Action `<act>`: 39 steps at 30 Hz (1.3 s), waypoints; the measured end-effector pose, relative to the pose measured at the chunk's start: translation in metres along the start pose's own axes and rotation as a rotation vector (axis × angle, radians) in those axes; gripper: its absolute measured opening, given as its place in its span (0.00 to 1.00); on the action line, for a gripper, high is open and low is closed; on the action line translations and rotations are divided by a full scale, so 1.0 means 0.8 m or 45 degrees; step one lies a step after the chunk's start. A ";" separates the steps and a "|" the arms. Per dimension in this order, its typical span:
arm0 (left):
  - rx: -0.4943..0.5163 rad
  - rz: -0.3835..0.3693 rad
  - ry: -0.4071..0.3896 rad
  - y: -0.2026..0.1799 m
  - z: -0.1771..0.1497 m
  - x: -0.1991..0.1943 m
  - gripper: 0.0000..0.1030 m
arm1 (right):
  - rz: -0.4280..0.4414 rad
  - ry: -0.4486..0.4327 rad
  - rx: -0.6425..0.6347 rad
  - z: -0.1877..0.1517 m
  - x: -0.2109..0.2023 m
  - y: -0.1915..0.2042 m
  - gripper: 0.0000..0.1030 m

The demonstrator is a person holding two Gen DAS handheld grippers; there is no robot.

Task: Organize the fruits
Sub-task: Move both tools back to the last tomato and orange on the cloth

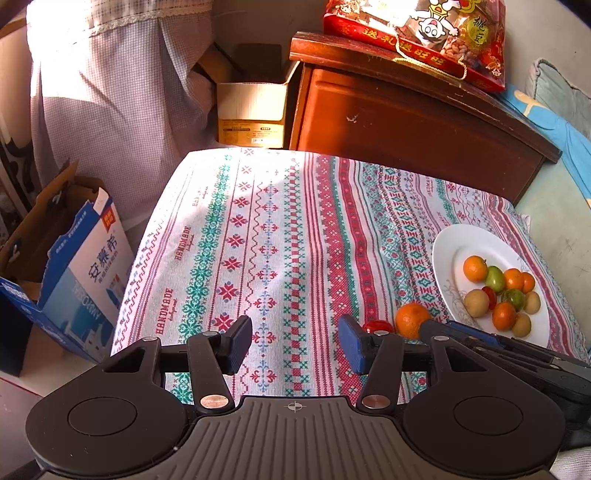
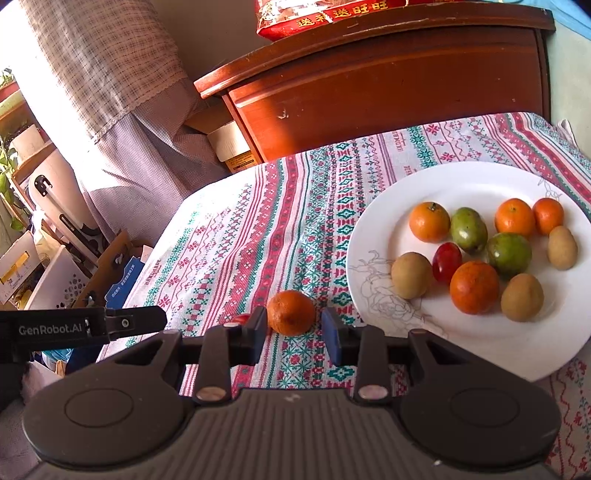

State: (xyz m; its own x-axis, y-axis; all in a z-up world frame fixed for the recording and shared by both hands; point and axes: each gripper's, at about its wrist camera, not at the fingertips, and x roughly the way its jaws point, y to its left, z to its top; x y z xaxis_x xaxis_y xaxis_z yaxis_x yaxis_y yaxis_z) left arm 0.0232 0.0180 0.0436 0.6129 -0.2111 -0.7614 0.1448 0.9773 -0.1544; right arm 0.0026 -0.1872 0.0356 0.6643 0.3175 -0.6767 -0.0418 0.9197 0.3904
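Note:
A white plate [image 2: 373,236] on the patterned tablecloth holds several small fruits: oranges, green ones, tan ones and a red one [image 2: 446,257]. It also shows in the left wrist view [image 1: 445,251]. A loose orange [image 2: 290,312] and a small red tomato [image 2: 242,318] lie on the cloth left of the plate. My right gripper [image 2: 294,334] is open, its fingers just in front of the loose orange, apart from it. My left gripper [image 1: 295,345] is open and empty over the cloth, left of the orange [image 1: 412,319] and tomato [image 1: 376,326].
A wooden cabinet [image 1: 388,114] with a red snack bag [image 1: 424,33] stands behind the table. Cardboard boxes [image 1: 85,266] sit on the floor to the left, with a curtain [image 1: 110,92] behind. The right gripper's body [image 1: 517,354] shows at the right.

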 end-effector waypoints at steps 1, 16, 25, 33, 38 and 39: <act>-0.002 0.006 0.006 0.001 0.000 0.002 0.50 | -0.001 0.002 -0.003 0.000 0.002 0.001 0.33; 0.042 -0.011 0.022 -0.004 -0.004 0.007 0.50 | -0.017 0.025 -0.027 -0.006 0.005 0.003 0.31; 0.125 -0.056 0.008 -0.027 -0.018 0.018 0.50 | -0.067 0.058 -0.013 -0.022 -0.027 -0.001 0.31; 0.174 -0.122 -0.016 -0.052 -0.026 0.031 0.48 | -0.099 0.071 0.016 -0.035 -0.043 -0.014 0.31; 0.166 -0.133 -0.014 -0.062 -0.026 0.040 0.44 | -0.091 0.069 0.028 -0.037 -0.046 -0.019 0.31; 0.165 -0.132 -0.014 -0.064 -0.026 0.042 0.44 | -0.090 0.069 0.027 -0.037 -0.047 -0.019 0.31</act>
State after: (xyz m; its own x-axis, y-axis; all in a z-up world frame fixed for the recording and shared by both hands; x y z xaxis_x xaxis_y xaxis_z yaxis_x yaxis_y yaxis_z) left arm 0.0199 -0.0387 0.0130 0.5978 -0.3114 -0.7387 0.3062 0.9403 -0.1486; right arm -0.0440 -0.2065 0.0362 0.6237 0.2643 -0.7356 0.0202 0.9353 0.3532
